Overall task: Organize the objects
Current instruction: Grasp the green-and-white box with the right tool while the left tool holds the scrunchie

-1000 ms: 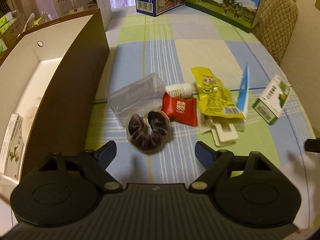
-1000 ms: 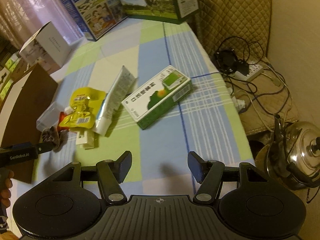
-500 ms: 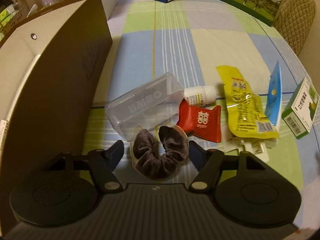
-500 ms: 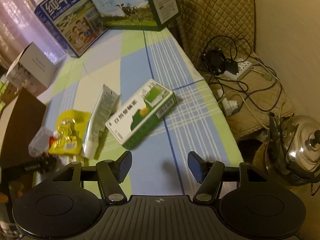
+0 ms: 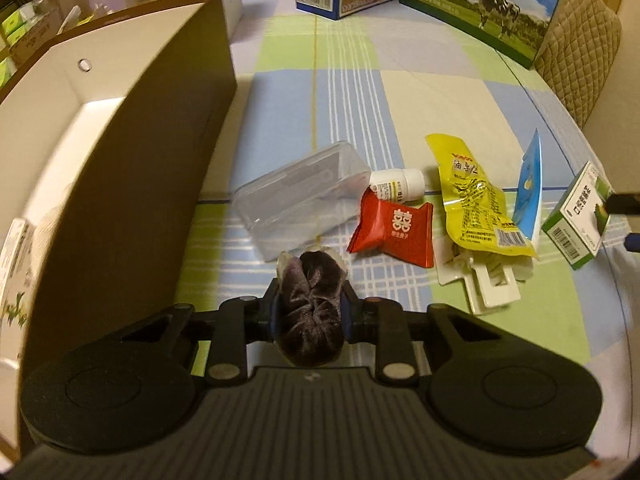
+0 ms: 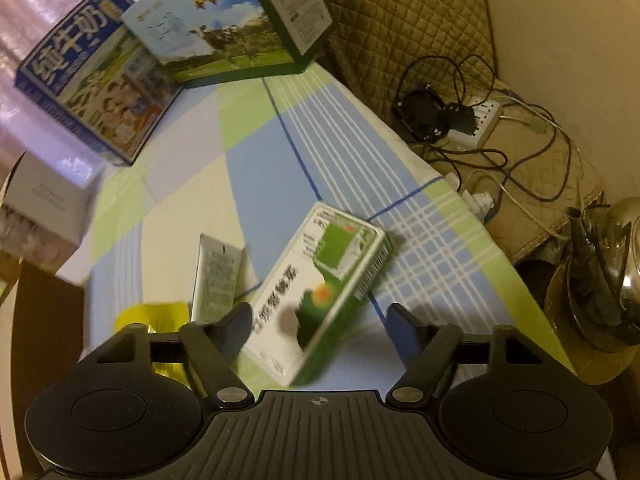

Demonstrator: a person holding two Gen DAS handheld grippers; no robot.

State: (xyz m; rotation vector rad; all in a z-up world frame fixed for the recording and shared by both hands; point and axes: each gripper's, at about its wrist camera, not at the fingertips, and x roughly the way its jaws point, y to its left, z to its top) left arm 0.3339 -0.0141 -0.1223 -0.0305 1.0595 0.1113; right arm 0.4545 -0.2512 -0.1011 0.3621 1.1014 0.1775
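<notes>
Left gripper [image 5: 310, 314]: jaws closing, pinching dark velvet scrunchie [image 5: 310, 300] at near table edge; open cardboard box [image 5: 132, 184] just left.
Right gripper [image 6: 320, 326]: jaws opening, spread, straddling green medicine box [image 6: 320, 292], no pad contact; long axis runs away, tilted right.

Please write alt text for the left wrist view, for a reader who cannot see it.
The left tongs are closing on a dark velvet scrunchie squeezed between them on a checked tablecloth. Beyond it lie a clear plastic case, red packet, small white bottle and yellow pouch; an open cardboard box stands on the left.
</notes>
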